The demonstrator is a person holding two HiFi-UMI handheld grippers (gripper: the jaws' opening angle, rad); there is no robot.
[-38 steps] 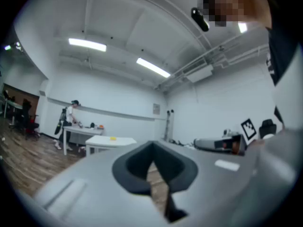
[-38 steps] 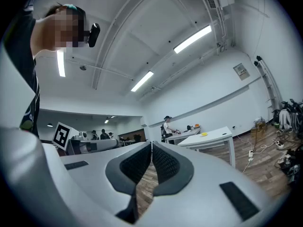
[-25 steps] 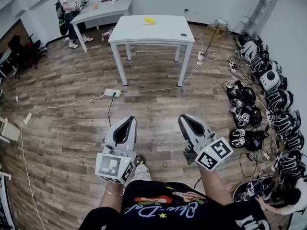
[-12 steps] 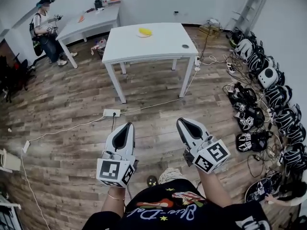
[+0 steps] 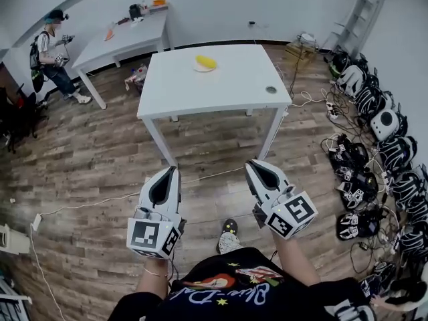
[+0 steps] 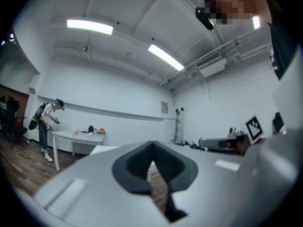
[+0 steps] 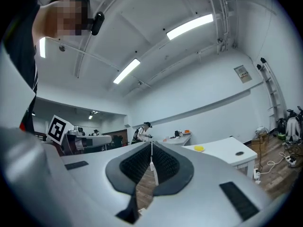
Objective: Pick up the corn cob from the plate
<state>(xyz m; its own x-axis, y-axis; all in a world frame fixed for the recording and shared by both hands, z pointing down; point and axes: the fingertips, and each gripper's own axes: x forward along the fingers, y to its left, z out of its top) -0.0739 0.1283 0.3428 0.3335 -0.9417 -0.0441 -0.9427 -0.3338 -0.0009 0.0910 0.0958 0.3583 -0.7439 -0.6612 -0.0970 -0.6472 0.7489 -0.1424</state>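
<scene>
The corn cob (image 5: 206, 62) is yellow and lies on a pale plate (image 5: 198, 68), on the far half of a white table (image 5: 214, 92). The table stands on a wooden floor (image 5: 100, 152), in front of the person who holds the grippers. In the right gripper view the corn cob (image 7: 199, 148) shows as a small yellow spot on the table top. A small dark round thing (image 5: 271, 90) lies near the right edge of the same table, well apart from the plate. Both grippers are held over the floor, on the near side of the table and well apart from it. The left gripper (image 5: 172, 170) has its jaws together and there is nothing between them. The right gripper (image 5: 251, 165) is closed also, its pads meet along a thin line, and it carries nothing. Behind the table, at the left, stands a second white table (image 5: 127, 35) with some small items, and a person (image 5: 50, 45) stands beside it. Along the right wall many helmet-like devices (image 5: 374, 112) lie on the floor with cables.
</scene>
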